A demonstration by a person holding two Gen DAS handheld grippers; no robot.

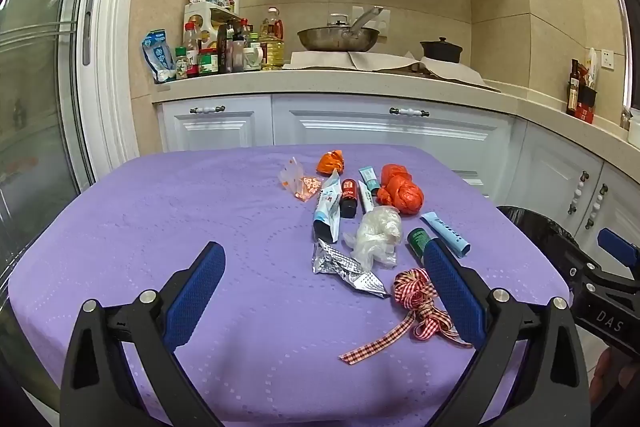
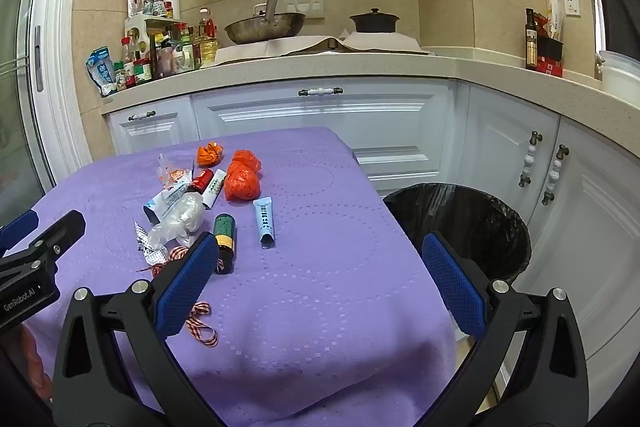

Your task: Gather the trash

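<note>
Left gripper [image 1: 324,291]: blue textured pads spread wide, empty, above purple cloth [image 1: 160,227].
Trash, left to right: crinkled foil wrapper [image 1: 344,265], clear plastic wad [image 1: 378,233], checked ribbon [image 1: 416,303], green bottle [image 2: 223,231], pale blue tube [image 2: 264,221].
Right gripper [image 2: 320,275]: pads parted, empty.
Bin [image 2: 472,223]: round, glossy black liner, right of table.

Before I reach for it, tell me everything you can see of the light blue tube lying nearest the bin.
The light blue tube is a small squeeze tube, apparently soft plastic, with dark print along its body and a paler cap end pointing away toward the counter. Its crimped end, nearer the cameras, looks open. It lies flat on the purple tablecloth, at the trash pile's bin-side edge, touching nothing else: the green-labelled bottle lies apart beside it, the orange bag beyond its cap. Neither gripper touches it.
</note>
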